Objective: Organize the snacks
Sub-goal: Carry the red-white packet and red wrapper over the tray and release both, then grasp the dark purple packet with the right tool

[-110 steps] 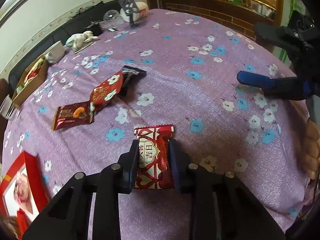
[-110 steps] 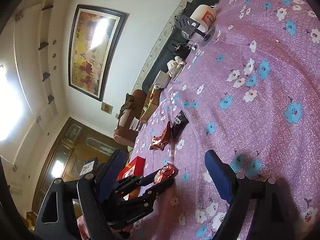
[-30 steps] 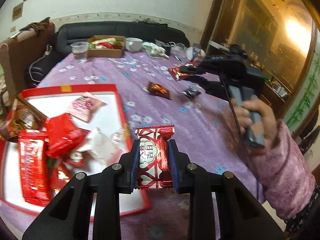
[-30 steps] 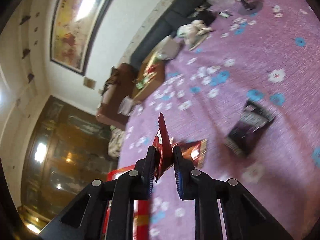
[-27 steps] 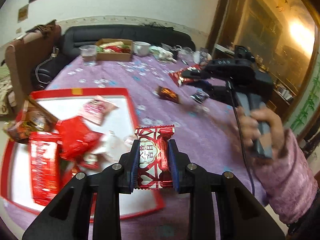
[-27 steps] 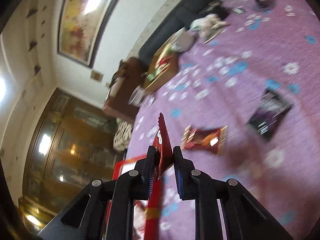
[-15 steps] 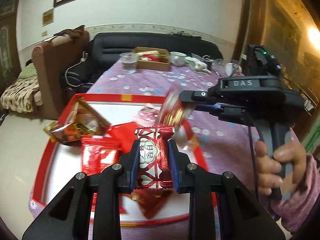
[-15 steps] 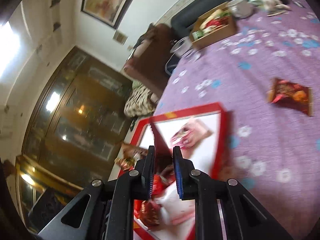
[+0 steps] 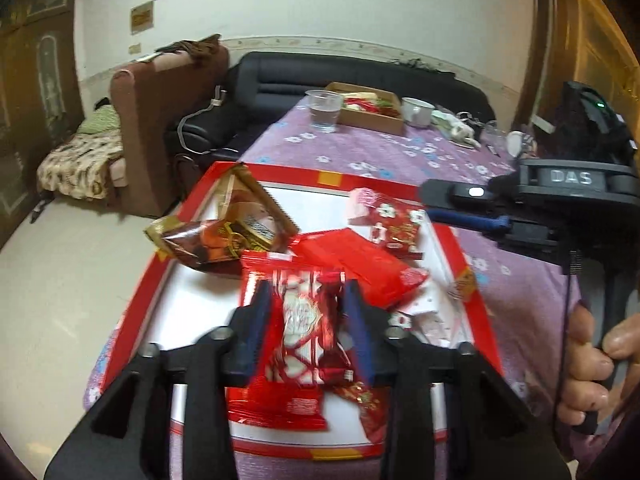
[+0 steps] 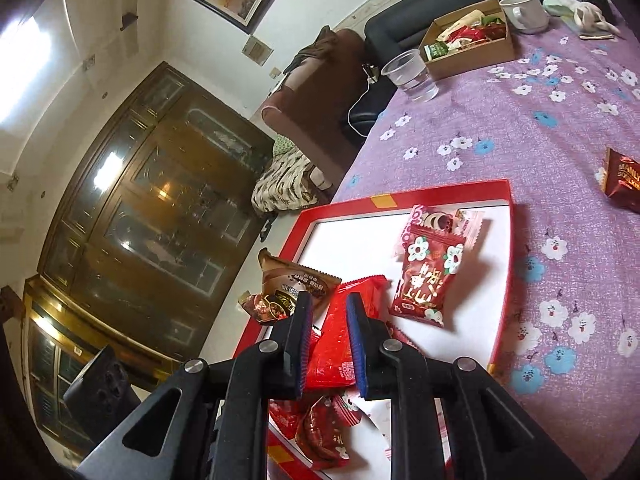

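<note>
Over the red-rimmed white tray hangs my left gripper, its jaws opening. A red-and-white heart-print packet sits blurred and loose between the fingers, with the pads drawn off its sides. My right gripper is shut and holds nothing above the same tray. It also shows in the left wrist view, where the right gripper reaches in from the right, held by a hand. A red flower-print packet lies flat in the tray beyond it, also seen as the flower-print packet.
Several packets fill the tray, among them a brown one on the left rim and a flat red one. One brown packet lies on the purple cloth. A plastic cup, cardboard box and mug stand far back.
Both grippers swung from the open tablecloth to above the tray. The flower-print packet left the right gripper and now lies in the tray. The left jaws widened and its packet came loose.
</note>
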The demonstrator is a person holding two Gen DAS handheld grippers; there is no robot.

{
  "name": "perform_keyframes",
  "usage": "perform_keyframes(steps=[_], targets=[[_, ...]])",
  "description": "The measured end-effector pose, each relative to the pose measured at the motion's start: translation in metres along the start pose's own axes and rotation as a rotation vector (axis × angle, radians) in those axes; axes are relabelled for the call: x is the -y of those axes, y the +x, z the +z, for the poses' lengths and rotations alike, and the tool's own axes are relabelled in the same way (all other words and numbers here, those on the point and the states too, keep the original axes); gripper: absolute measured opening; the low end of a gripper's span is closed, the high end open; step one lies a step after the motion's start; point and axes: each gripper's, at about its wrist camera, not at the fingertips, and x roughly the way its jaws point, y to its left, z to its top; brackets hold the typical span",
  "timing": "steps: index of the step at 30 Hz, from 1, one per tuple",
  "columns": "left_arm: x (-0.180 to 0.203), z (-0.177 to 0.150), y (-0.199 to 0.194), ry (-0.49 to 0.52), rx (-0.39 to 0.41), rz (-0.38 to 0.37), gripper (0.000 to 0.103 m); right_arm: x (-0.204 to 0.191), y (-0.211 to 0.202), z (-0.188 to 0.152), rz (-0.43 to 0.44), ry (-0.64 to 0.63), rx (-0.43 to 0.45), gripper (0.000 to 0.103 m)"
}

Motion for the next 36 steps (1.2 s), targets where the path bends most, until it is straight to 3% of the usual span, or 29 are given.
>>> perform_keyframes(steps=[4,14,16,18,20,28,36], targets=[[0.005,0.002,-0.006,0.015,0.038,0.045,0.060,0.005,-0.014,0.002,0.009,0.014,0.029,0.020],[0.021,0.005,-0.008,0.046,0.036,0.059,0.063,0.034,-0.051,0.007,0.031,0.084,0.100,0.021],[0.025,0.005,-0.009,0.050,0.035,0.063,0.075,0.043,-0.060,0.007,0.032,0.098,0.110,0.026],[0.028,0.004,-0.010,0.051,0.043,0.067,0.080,0.053,-0.072,0.006,0.018,0.113,0.134,0.042],[0.031,0.003,-0.010,0.052,0.039,0.061,0.080,0.070,-0.091,0.006,0.010,0.150,0.171,0.051],[0.054,-0.003,-0.003,0.095,-0.002,0.029,0.080,0.150,-0.179,-0.009,-0.053,0.339,0.362,0.060],[0.079,-0.010,-0.009,0.160,-0.004,0.005,0.080,0.198,-0.227,-0.019,-0.152,0.469,0.448,0.075]])
